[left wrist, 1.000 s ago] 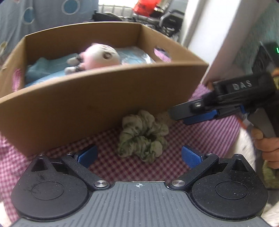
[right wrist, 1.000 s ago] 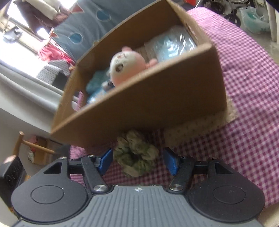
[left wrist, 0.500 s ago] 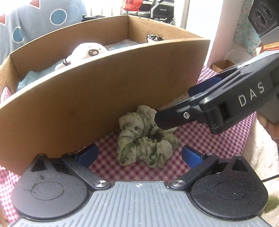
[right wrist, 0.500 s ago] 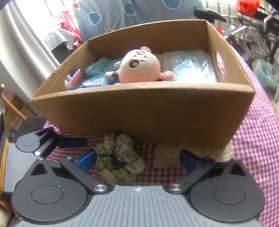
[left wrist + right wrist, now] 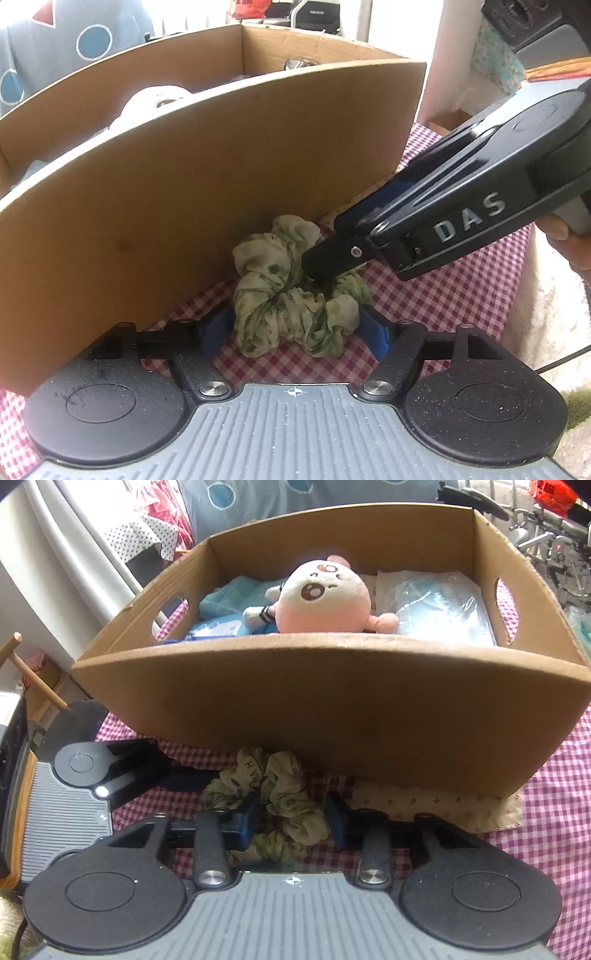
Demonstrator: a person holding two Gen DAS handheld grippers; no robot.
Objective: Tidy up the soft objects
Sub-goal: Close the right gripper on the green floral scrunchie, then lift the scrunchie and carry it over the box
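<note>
A green crumpled scrunchie lies on the pink checked cloth right against the near wall of a cardboard box. My left gripper has its blue pads touching both sides of the scrunchie. My right gripper has closed on the far part of the scrunchie; in the left wrist view its black finger presses into it. The box holds a pink and white plush toy, blue cloths and a clear plastic bag.
The pink checked cloth covers the surface. A cream patterned cloth lies under the box's front edge. The box wall stands close in front of both grippers. A white fluffy surface lies to the right.
Both grippers have moved in on the scrunchie and narrowed their jaws around it. The right gripper's fingers now press into its far side.
</note>
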